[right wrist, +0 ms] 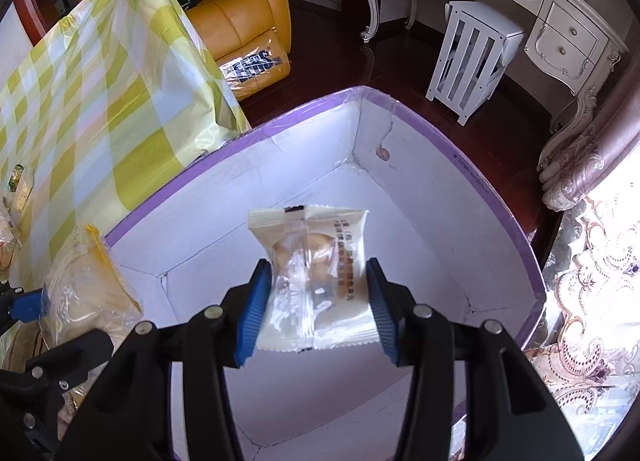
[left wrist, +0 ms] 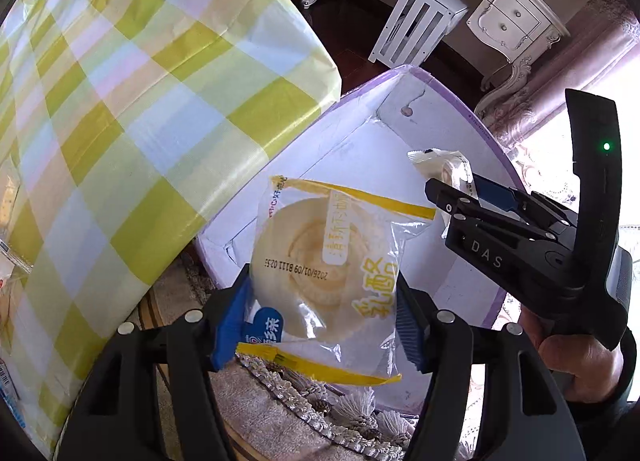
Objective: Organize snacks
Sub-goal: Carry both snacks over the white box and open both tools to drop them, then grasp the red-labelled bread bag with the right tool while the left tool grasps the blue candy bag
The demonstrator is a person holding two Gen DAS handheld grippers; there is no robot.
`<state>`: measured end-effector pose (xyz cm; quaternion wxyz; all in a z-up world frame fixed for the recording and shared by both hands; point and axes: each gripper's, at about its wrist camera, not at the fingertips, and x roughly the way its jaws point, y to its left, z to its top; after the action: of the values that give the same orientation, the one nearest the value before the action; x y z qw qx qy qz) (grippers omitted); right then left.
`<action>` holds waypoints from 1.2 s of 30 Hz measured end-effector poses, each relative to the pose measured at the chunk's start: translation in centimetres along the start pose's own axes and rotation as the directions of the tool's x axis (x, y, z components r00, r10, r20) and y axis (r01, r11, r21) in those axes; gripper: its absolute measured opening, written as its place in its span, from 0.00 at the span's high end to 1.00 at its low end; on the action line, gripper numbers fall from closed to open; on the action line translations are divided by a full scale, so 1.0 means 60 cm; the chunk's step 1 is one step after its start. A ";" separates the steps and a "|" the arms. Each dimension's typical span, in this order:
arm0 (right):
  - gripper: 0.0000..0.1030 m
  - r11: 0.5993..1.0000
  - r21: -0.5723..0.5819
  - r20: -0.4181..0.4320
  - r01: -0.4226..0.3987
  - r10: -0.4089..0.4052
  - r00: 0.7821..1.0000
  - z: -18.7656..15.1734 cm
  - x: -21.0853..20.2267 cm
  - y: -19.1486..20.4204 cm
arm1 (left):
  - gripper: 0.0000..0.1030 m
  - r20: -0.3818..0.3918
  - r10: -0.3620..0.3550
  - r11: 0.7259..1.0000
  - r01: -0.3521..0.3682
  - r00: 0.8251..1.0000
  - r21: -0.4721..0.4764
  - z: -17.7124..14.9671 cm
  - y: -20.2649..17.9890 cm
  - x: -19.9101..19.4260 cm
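Clear-wrapped round bun (left wrist: 320,273), yellow-striped packet ends

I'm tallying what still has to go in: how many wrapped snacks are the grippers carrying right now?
2. A round bread in a clear, yellow-edged wrapper sits in the left gripper; a small white-wrapped pastry sits in the right gripper, over the empty box. More snacks lie half-hidden on the table.

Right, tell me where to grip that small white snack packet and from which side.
Grip the small white snack packet across its puffed middle, pads on the two long side edges, coming from above. The sealed crimped ends are thin and slippery; the right gripper already clamps it so, over the white box.
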<state>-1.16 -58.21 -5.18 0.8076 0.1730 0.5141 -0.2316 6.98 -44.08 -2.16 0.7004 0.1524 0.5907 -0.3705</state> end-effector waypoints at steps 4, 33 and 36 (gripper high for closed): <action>0.34 0.999 0.018 -0.001 0.029 -0.029 1.000 -0.004 0.007 -0.009 | 0.30 -0.022 -0.021 1.000 0.021 1.000 0.000 0.005 -0.004 0.012; 0.15 0.956 -0.181 0.211 -0.229 0.265 0.941 0.032 -0.156 0.239 | 0.20 0.444 0.386 0.889 -0.197 0.808 -0.414 -0.199 0.298 -0.287; 0.15 0.944 -0.223 0.173 -0.245 0.285 0.943 0.022 -0.153 0.293 | 0.24 0.398 0.402 0.847 -0.169 0.825 -0.504 -0.247 0.355 -0.295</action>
<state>6.19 -42.46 4.44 0.8927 0.1351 0.4215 -0.0845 10.77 -13.95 5.91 0.8908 -0.0225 0.4322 -0.1382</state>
